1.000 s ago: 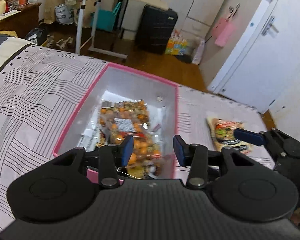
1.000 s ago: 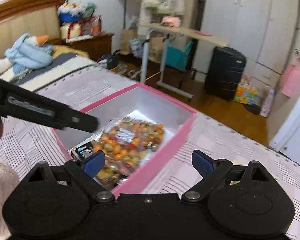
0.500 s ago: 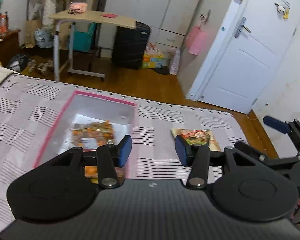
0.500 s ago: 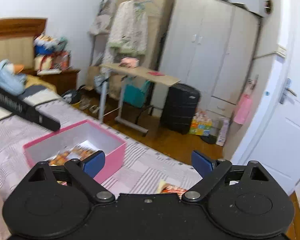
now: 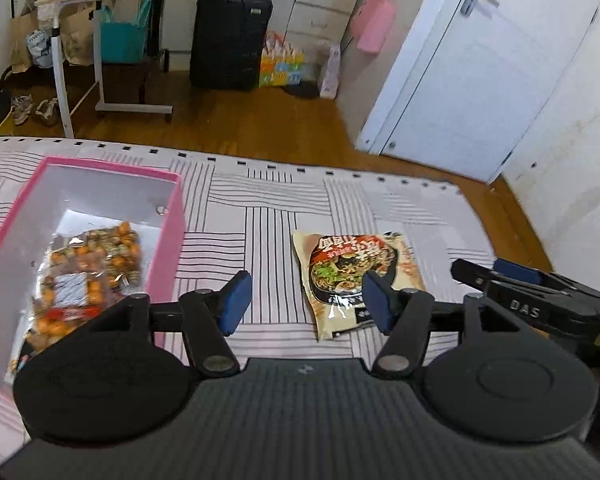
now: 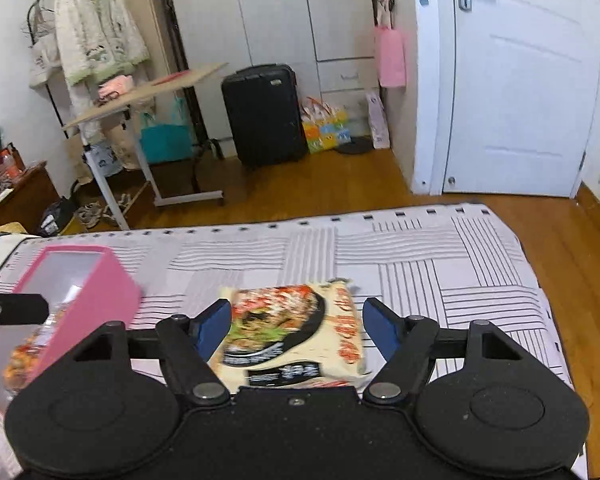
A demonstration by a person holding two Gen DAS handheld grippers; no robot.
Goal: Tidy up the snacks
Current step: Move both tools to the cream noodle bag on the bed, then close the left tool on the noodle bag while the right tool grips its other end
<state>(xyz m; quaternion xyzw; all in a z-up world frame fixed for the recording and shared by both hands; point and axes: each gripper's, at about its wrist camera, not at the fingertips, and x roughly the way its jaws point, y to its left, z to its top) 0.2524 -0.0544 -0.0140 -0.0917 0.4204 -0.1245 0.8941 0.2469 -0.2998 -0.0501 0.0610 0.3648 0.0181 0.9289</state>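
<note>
A pink box (image 5: 171,216) stands on the striped bed cover, with a clear bag of orange snacks (image 5: 88,264) inside it. A noodle packet (image 5: 352,268) lies flat on the cover to the right of the box. My left gripper (image 5: 306,304) is open and empty, above the cover between box and packet. My right gripper (image 6: 296,330) is open and empty, its fingers on either side of the noodle packet (image 6: 292,336) and above it. The pink box (image 6: 100,300) is at the left in the right wrist view. The right gripper (image 5: 516,276) shows at the right in the left wrist view.
The bed's far edge (image 6: 340,218) drops to a wooden floor. Beyond it stand a black suitcase (image 6: 264,112), a rolling side table (image 6: 140,92), a wardrobe and a white door (image 6: 516,80). The left gripper's finger (image 6: 12,309) reaches in over the box.
Both grippers swung right from over the pink box toward the noodle packet. The right gripper now straddles the packet. Both stayed open.
</note>
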